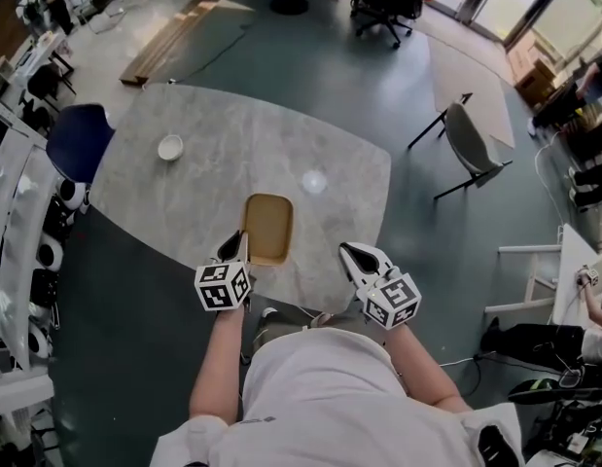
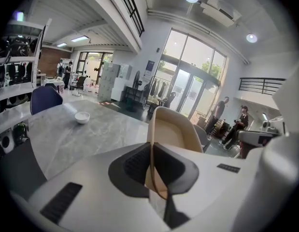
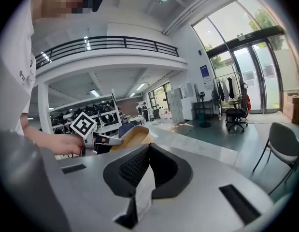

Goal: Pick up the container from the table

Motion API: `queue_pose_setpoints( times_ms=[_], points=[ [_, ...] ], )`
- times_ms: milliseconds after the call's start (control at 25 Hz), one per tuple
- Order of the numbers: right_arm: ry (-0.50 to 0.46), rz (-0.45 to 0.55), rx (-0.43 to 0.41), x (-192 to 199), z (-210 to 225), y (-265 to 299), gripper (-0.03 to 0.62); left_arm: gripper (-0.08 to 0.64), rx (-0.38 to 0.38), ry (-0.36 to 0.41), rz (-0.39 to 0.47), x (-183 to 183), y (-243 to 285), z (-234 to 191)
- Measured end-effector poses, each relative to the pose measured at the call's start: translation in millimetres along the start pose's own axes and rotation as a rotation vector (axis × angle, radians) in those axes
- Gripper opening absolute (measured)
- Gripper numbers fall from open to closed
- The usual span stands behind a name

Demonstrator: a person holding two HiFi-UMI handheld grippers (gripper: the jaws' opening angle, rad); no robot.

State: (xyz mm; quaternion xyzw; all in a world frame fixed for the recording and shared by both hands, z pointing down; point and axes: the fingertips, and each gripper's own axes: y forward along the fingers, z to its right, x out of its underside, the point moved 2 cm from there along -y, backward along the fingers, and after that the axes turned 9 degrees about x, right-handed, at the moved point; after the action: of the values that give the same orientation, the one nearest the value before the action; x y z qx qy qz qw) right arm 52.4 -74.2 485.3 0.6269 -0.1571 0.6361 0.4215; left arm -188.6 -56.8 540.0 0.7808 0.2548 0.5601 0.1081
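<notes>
The container point(image 1: 268, 229) is a tan, rounded-rectangular shallow tray, held up off the grey marble table point(image 1: 174, 202) near its front edge. My left gripper point(image 1: 238, 245) is shut on the container's near-left rim. In the left gripper view the thin rim runs between the dark pads point(image 2: 135, 164) and the container point(image 2: 171, 128) rises beyond them. My right gripper point(image 1: 352, 254) is to the right of the container, apart from it, shut with nothing in it. The right gripper view shows its closed gripper point(image 3: 148, 151), with the container point(image 3: 131, 136) and the left gripper's marker cube point(image 3: 83, 124) to its left.
A small white bowl point(image 1: 170, 147) sits at the table's far left, and a clear round object point(image 1: 314, 181) lies right of centre. A blue chair point(image 1: 79, 142) stands at the left edge and a grey chair point(image 1: 473, 144) off to the right. White shelving point(image 1: 14, 261) lines the left side.
</notes>
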Motion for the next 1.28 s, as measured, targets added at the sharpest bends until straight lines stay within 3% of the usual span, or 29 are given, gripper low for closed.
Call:
queue_pose_setpoints(
  times_ms=[400, 720, 1280],
  points=[
    [0.005, 0.047, -0.043, -32, -2, 18, 0.011, 0.021, -0.039, 0.116, 0.105, -41, -52, 6],
    [-0.030, 0.060, -0.093, -52, -7, 26, 0.011, 0.021, -0.054, 0.131, 0.189, -61, -82, 11],
    [-0.108, 0.067, -0.164, -74, -26, 19, 0.011, 0.021, -0.085, 0.170, 0.236, -68, -105, 17]
  ],
)
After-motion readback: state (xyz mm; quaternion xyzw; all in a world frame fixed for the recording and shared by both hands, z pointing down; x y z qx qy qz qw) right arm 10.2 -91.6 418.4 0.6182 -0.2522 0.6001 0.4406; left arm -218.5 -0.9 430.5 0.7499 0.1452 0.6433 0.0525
